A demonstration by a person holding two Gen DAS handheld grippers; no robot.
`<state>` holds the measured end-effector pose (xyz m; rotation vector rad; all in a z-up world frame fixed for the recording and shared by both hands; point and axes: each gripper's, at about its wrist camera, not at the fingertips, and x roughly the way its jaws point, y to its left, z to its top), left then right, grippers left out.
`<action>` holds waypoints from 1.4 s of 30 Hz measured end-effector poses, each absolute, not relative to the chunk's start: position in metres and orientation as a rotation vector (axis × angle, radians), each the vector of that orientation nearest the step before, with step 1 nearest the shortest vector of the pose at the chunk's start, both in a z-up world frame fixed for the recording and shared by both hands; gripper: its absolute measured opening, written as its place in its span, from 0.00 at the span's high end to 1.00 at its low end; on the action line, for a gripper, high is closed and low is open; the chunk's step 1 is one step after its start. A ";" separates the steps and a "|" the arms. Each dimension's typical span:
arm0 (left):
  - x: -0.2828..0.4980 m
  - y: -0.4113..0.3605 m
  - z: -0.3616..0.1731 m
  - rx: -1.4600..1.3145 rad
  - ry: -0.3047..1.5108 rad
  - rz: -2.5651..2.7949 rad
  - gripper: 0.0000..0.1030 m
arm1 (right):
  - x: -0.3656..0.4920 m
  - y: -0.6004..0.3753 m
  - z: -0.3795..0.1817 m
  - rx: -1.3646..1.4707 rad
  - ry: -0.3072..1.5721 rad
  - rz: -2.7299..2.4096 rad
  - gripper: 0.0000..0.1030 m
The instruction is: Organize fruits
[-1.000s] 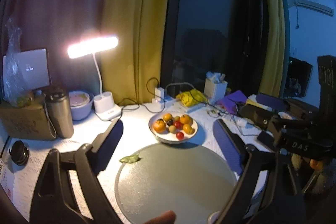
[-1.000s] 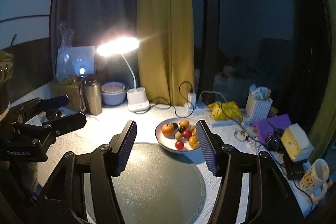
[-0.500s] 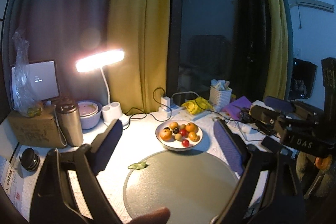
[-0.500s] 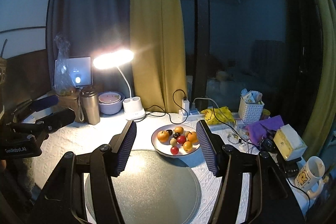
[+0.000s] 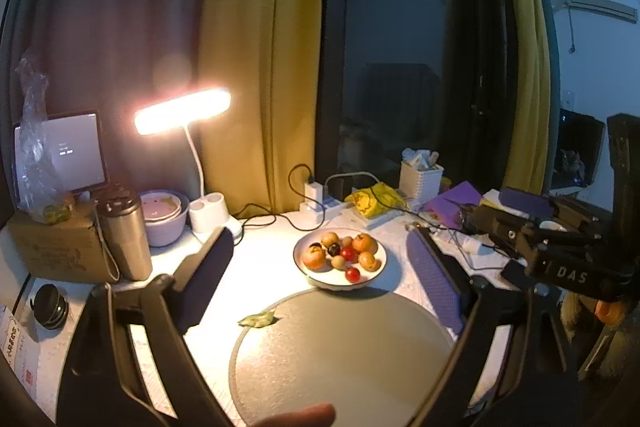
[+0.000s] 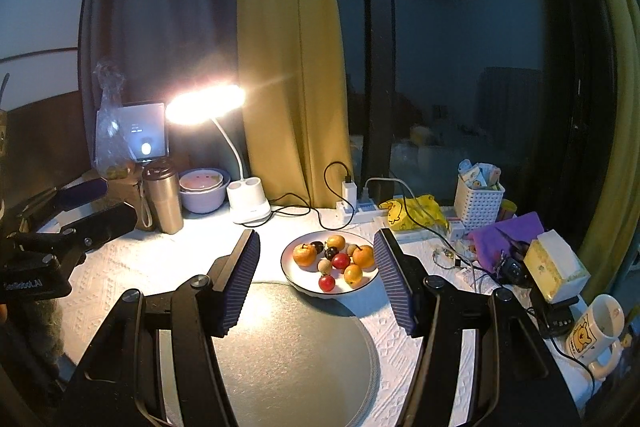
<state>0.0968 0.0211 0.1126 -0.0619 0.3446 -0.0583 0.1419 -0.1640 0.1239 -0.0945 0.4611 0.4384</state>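
While above plate (image 6: 294,277), tools (image 6: 316,277) agape, empty.

left gripper (image 5: 320,267): held above the bench, fingers (image 5: 208,267) spread wide, nothing between them
right gripper (image 6: 316,275): level and pointing forward, fingers (image 6: 240,283) parted wide, holding nothing
placement: side by side, well apart

Orange, red and dark fruits (image 6: 336,261) lay clustered on a white plate (image 6: 290,269) (dark-rimmed), beside a round grey mat (image 6: 288,355).
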 end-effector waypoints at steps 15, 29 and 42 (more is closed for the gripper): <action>0.103 0.019 0.111 -0.065 0.351 -0.060 0.13 | 0.160 -0.167 0.114 -0.088 0.484 0.435 0.39; 0.105 0.018 0.110 -0.069 0.350 -0.065 0.13 | 0.166 -0.165 0.111 -0.089 0.495 0.431 0.39; 0.109 0.019 0.107 -0.075 0.353 -0.069 0.13 | 0.170 -0.162 0.108 -0.092 0.502 0.430 0.39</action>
